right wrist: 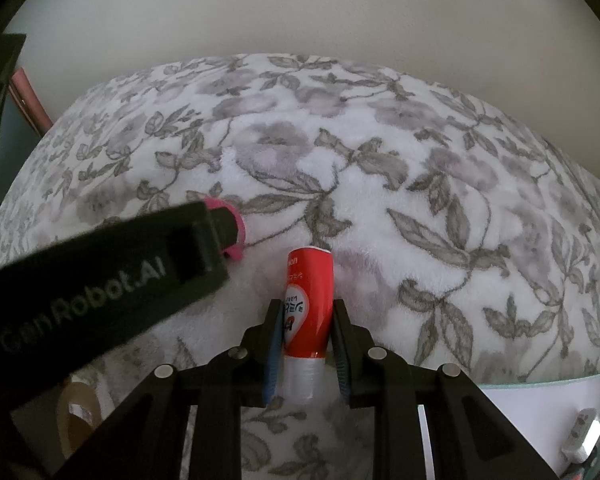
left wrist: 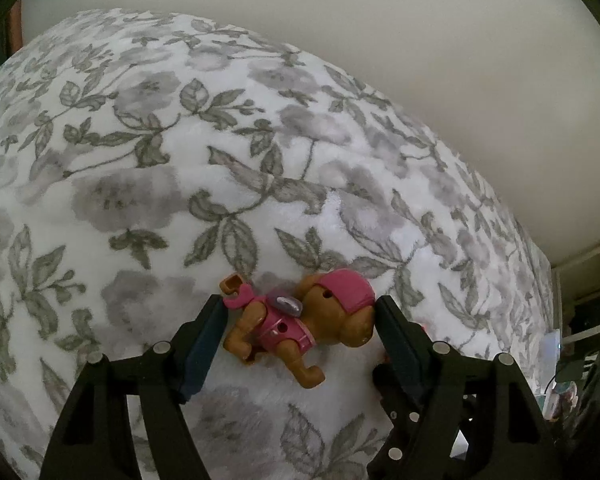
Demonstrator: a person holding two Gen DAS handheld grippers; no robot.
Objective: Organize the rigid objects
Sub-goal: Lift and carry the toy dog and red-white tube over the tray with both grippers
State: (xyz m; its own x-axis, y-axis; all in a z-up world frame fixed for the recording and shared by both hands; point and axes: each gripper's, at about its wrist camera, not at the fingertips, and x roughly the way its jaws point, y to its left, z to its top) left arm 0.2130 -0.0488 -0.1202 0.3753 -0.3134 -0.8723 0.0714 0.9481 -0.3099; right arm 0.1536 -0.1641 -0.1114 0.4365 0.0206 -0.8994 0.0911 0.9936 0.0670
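A small toy dog (left wrist: 300, 322), brown with a pink cap and pink vest, is lying on its side on a floral fleece blanket (left wrist: 148, 168), its head pointing right and its legs stretching toward the near edge of the left wrist view. The left gripper (left wrist: 300, 320) is sitting around it with its jaws spread: the right finger is touching the pink cap, while the left finger is standing just beside the toy's pink tail end, and whether that one is touching cannot be told. The toy is resting on the fabric between the two blue pads.

In the right wrist view, a red glue stick (right wrist: 309, 308) with a white label patch and a clear cap at its near end is lying lengthwise between the fingers of the right gripper (right wrist: 306, 326). Both blue pads are pressing against its sides, pinching it, and its far end is pointing away over the blanket.

To the left in that same view, the black body of the other gripper is reaching in, with a sliver of the pink toy showing at its tip. A pale plain wall (right wrist: 300, 8) is rising beyond the far edge of the blanket, and a white object (right wrist: 582, 436) is lying at the near right, below the blanket's edge.
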